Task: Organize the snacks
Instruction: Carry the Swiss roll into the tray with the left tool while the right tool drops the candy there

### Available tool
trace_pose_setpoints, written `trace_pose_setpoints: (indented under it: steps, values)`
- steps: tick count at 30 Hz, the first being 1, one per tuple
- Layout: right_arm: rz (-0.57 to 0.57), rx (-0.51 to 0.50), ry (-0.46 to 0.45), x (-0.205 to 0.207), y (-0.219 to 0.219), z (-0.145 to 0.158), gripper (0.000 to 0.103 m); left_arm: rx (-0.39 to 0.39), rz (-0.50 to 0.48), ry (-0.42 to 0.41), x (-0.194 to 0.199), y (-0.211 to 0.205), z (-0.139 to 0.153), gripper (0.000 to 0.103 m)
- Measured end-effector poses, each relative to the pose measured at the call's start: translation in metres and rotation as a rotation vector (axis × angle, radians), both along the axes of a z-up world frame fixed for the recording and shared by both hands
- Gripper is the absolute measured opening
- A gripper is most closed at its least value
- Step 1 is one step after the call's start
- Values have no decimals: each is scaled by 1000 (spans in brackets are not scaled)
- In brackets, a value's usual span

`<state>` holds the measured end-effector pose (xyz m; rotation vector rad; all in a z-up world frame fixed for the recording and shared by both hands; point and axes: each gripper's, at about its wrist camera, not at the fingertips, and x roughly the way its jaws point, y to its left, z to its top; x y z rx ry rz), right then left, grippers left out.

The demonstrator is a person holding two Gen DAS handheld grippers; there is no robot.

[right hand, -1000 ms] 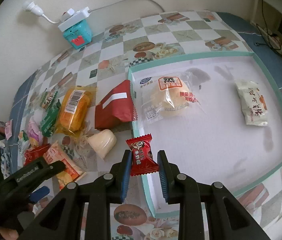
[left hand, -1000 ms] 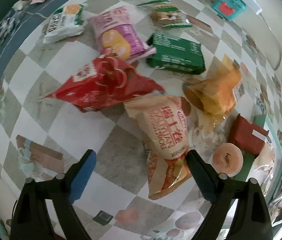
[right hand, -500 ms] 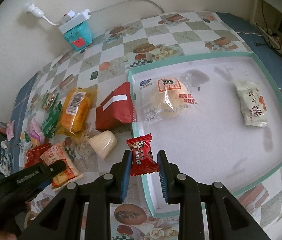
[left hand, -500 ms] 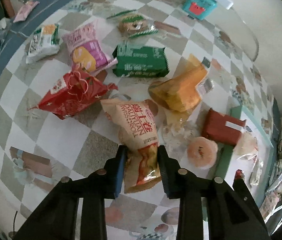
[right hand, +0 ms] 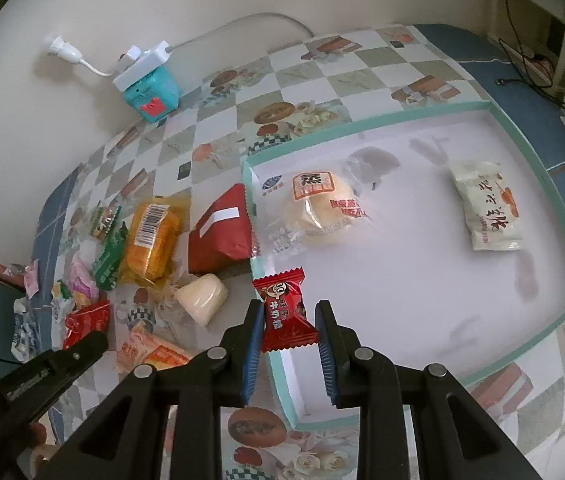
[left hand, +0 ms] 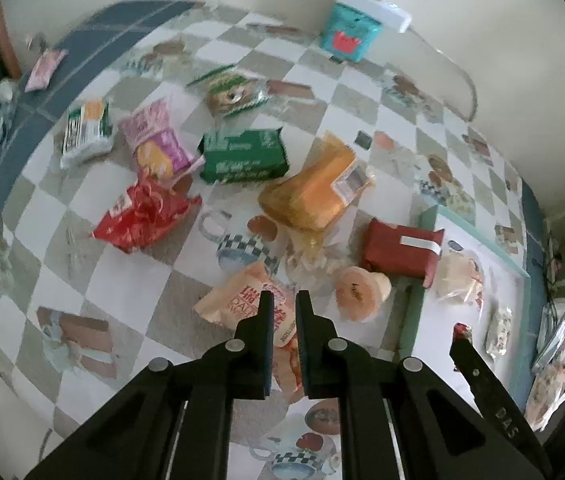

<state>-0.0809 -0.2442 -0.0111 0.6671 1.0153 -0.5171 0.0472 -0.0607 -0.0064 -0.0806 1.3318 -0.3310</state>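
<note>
Snacks lie scattered over the checkered tablecloth (left hand: 130, 292). At the left of the left wrist view sits a red crinkled bag (left hand: 142, 216), a green packet (left hand: 242, 156) above centre. Low in the middle, the left gripper (left hand: 281, 312) pinches an orange snack bag (left hand: 242, 300) — jaws narrow. In the right wrist view, the right gripper (right hand: 289, 320) clamps a red candy (right hand: 284, 308) at centre, over the near-left edge of the teal-rimmed tray (right hand: 538, 168), which holds a wrapped bun (right hand: 318, 208) — and a white packet (right hand: 486, 212) at the right.

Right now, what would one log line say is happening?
left gripper: shut on orange snack bag | right gripper: shut on red candy, at tray edge | tray contents: bun, white packet
</note>
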Motion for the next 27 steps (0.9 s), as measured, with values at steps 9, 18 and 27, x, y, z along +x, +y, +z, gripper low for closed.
trace_pose_setpoints:
  steps: [9,18,27]
  values:
    - [7,0,6,1,1,-2,28,35,38,93,4,3,-34,76]
    - [15,-2,18,4,3,-4,28,88,17,131,3,-12,-64,75]
    - [17,-3,21,4,3,-4,28,102,29,134,2,-11,-58,40]
